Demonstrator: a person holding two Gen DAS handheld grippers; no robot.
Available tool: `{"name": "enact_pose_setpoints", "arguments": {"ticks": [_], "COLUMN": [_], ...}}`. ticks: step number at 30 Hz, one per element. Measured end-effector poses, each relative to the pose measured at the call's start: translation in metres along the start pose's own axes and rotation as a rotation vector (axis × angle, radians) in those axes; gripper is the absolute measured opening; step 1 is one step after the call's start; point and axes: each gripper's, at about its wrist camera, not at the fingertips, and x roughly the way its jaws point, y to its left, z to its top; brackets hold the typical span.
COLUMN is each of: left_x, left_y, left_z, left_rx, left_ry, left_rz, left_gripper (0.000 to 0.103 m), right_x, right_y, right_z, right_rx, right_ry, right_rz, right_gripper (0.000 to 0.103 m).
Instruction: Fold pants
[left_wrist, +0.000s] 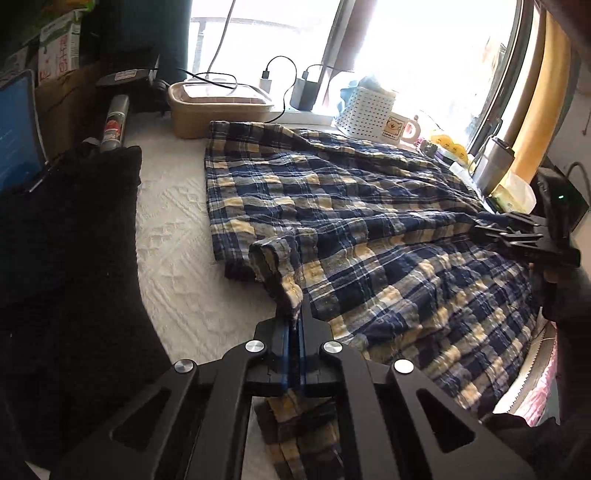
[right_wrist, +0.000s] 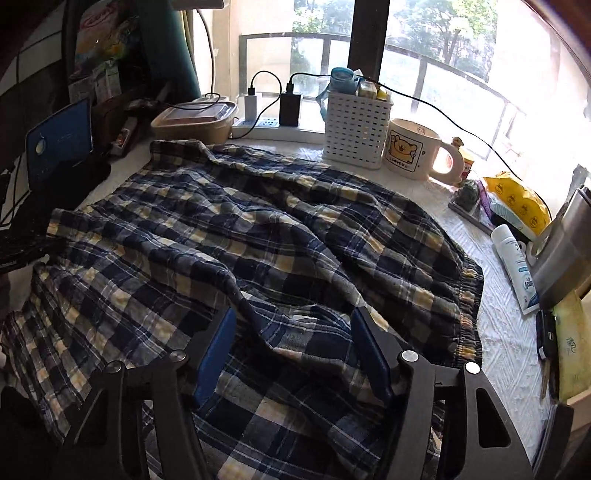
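Blue, yellow and white plaid pants (left_wrist: 369, 206) lie rumpled on a white textured cover (left_wrist: 173, 229). My left gripper (left_wrist: 295, 317) is shut on a bunched hem of the pants at their near left edge, and the cloth hangs down between its arms. In the right wrist view the pants (right_wrist: 229, 229) fill the middle, with the elastic waistband (right_wrist: 469, 295) at the right. My right gripper (right_wrist: 295, 336) is open low over them. A raised fold lies between its blue pads (right_wrist: 218, 350) without being pinched. The right gripper (left_wrist: 495, 232) also shows at the right edge of the left wrist view.
Along the window sill stand a lidded food box (right_wrist: 195, 120), a power strip with chargers (right_wrist: 266, 122), a white basket (right_wrist: 356, 129) and a bear mug (right_wrist: 413, 151). A steel flask (right_wrist: 565, 254), a tube (right_wrist: 515, 269) and keys (right_wrist: 546, 339) crowd the right. A laptop (right_wrist: 59, 140) is at the left.
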Motion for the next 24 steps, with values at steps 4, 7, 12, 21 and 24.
{"name": "enact_pose_setpoints", "arguments": {"ticks": [4, 7, 12, 21, 24], "left_x": [-0.013, -0.011, -0.009, -0.031, -0.02], "left_y": [-0.005, 0.005, 0.019, 0.031, 0.041], "left_z": [-0.007, -0.015, -0.022, 0.024, 0.052], "left_rx": [0.01, 0.006, -0.015, -0.006, -0.011], "left_ry": [0.018, 0.062, 0.096, -0.059, -0.11], "left_rz": [-0.025, 0.022, 0.067, 0.094, 0.06], "left_gripper": [0.002, 0.002, 0.001, 0.056, 0.069], "right_x": [0.009, 0.009, 0.002, -0.053, -0.069], "right_y": [0.009, 0.016, 0.015, -0.015, -0.047], "right_z": [-0.01, -0.02, -0.026, -0.021, -0.012], "right_rx": [-0.042, -0.058, -0.017, 0.074, 0.122], "right_ry": [0.059, 0.084, 0.09, -0.011, -0.078], "right_rz": [0.029, 0.057, 0.1, 0.124, 0.034], "right_gripper": [0.027, 0.019, 0.019, 0.022, 0.093]}}
